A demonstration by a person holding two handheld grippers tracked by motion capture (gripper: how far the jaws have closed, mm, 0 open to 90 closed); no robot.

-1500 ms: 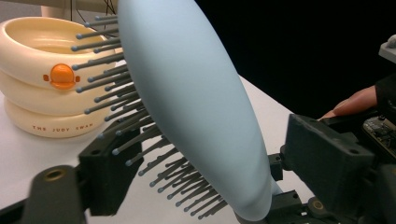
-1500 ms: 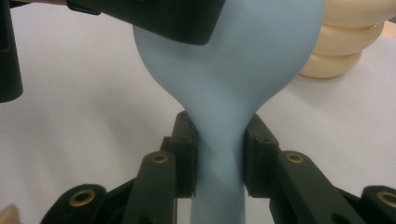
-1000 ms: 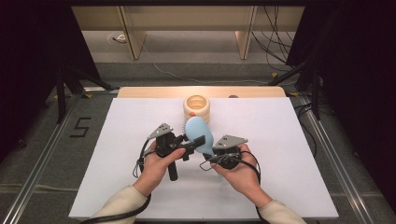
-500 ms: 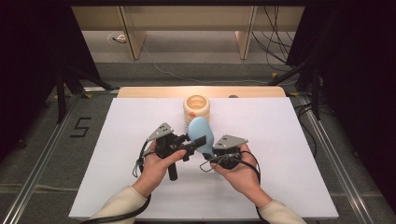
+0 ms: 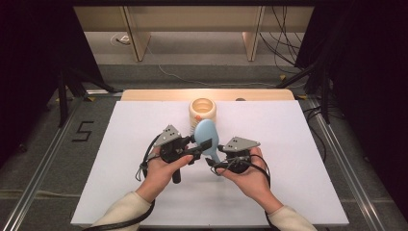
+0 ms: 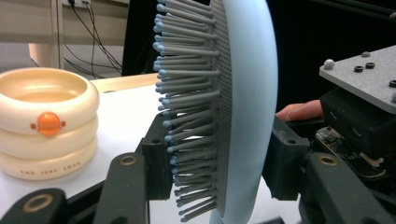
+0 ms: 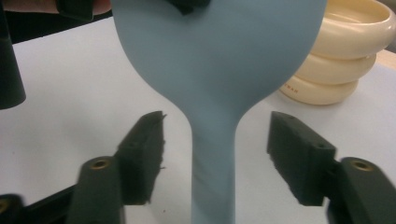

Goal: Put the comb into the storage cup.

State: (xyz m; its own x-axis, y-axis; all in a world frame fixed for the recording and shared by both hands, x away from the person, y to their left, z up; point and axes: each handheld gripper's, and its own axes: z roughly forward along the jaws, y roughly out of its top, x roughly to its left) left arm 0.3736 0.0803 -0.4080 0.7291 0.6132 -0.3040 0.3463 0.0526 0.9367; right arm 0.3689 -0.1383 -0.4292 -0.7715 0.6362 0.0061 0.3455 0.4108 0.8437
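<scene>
Two grippers meet at my pale blue hairbrush [image 5: 207, 137], held above the white table [image 5: 308, 159]: smooth oval back, grey pad of ball-tipped bristles. My left gripper [image 5: 204, 146] clamps its head; my right gripper [image 5: 211, 162] has just been opening, pads clear of the slim handle between them. A cream ringed jar [image 5: 202, 111] stands just behind.

My hairbrush [image 5: 207, 135] is pale blue with a grey dotted pad and grey, blue-tipped bristles [image 6: 187, 116]. At its twelve o'clock, the ribbed holder [image 5: 202, 110] is cream with an orange bead. My table sheet [image 5: 298, 144] is white.
</scene>
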